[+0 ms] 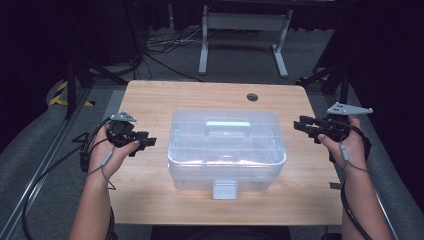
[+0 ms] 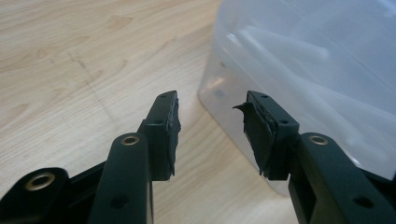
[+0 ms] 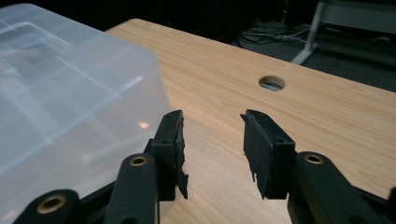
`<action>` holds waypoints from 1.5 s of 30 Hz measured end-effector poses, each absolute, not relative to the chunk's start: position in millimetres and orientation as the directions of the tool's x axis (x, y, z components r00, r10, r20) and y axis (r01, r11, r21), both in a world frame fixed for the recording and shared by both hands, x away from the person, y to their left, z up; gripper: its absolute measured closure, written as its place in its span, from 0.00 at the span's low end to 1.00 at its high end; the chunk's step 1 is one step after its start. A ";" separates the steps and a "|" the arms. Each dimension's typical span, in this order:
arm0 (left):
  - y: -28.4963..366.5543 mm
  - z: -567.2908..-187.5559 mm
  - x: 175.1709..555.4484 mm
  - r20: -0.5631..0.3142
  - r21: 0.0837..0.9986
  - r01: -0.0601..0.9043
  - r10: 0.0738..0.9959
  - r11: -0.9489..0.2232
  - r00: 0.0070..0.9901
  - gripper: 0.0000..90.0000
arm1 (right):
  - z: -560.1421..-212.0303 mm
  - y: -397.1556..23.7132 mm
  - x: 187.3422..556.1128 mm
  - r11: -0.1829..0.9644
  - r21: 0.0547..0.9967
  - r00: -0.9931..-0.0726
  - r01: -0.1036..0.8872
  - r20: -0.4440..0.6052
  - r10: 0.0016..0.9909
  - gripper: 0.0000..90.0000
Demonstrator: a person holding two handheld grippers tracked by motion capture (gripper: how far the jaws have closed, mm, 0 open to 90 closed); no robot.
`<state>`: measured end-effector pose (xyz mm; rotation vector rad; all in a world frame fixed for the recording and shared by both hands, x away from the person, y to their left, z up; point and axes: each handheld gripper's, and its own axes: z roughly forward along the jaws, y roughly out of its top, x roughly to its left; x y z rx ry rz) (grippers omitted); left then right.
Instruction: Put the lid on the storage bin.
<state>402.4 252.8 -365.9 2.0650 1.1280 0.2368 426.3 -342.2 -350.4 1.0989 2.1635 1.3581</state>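
Box point(image 1: 226, 147), clear plastic, lid on, sits mid-table point(image 1: 150, 95), between both grippers. Left gripper point(image 1: 146, 142): jaws apart, nothing between them, tips aimed at box's near side wall, just short of it, no contact. Right gripper point(image 1: 301, 126): jaws apart, empty, tips near opposite side of box, apart from it. Handle point(image 1: 228, 126) on lid, latch point(image 1: 224, 189) on front, both away from either gripper. Round hole point(image 3: 272, 83) in table beyond right gripper.

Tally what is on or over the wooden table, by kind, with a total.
Clear plastic storage box with a handled lid: 1
Black hand-held gripper: 2, left and right, both open, holding nothing
Round cable hole in the tabletop: 1
Total: 4
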 end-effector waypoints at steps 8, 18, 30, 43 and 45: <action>256.7 -386.7 415.2 -0.172 0.698 0.657 0.825 -0.284 0.539 0.56 | -380.5 -350.5 443.8 0.237 0.847 -0.582 0.476 0.101 0.807 0.65; 253.0 -414.1 430.8 -0.145 0.686 0.660 0.830 -0.308 0.538 0.51 | -410.6 -343.9 458.4 0.300 0.817 -0.584 0.492 0.054 0.810 0.61; 252.2 -435.5 438.8 -0.143 0.641 0.692 0.834 -0.331 0.532 0.47 | -443.2 -343.4 470.5 0.306 0.791 -0.571 0.529 0.065 0.818 0.61; 254.1 -444.0 441.0 -0.109 0.620 0.699 0.843 -0.356 0.527 0.46 | -471.4 -357.0 477.6 0.274 0.791 -0.532 0.548 0.076 0.843 0.59; 254.5 -446.3 441.7 -0.095 0.625 0.696 0.850 -0.354 0.518 0.44 | -475.2 -357.0 478.8 0.283 0.785 -0.536 0.551 0.074 0.841 0.58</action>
